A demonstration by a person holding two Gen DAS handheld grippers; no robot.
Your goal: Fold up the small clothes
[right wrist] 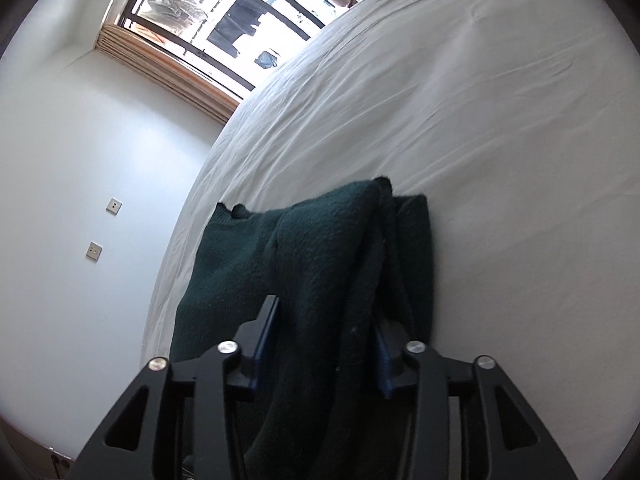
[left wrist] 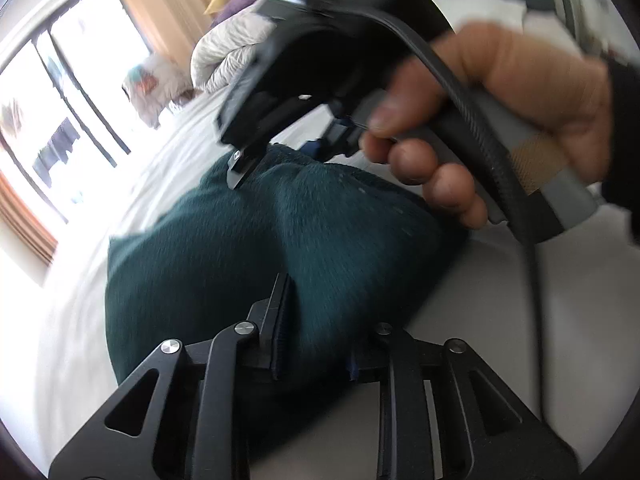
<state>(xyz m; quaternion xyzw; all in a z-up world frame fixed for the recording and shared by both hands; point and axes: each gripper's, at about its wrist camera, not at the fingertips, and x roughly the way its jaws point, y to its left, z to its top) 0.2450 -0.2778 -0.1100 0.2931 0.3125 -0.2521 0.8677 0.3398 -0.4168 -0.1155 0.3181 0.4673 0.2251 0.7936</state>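
A dark green knitted sweater point(left wrist: 240, 248) lies folded in a loose heap on the white bed sheet point(left wrist: 480, 320). In the left wrist view my left gripper point(left wrist: 318, 316) stands a little apart at the sweater's near edge, with a fold of the knit between its fingers and no firm pinch showing. A hand point(left wrist: 500, 92) holds my right gripper point(left wrist: 280, 156) over the sweater's far edge. In the right wrist view the right gripper point(right wrist: 325, 310) is open wide, and a thick bunch of the sweater point(right wrist: 320, 248) rests between its blue pads point(right wrist: 262, 344).
The bed sheet point(right wrist: 480, 120) stretches wide and wrinkled beyond the sweater. A pile of quilts and pillows point(left wrist: 224, 56) sits at the far end. A barred window point(right wrist: 208, 12) and a white wall with sockets point(right wrist: 94, 250) border the bed's left edge.
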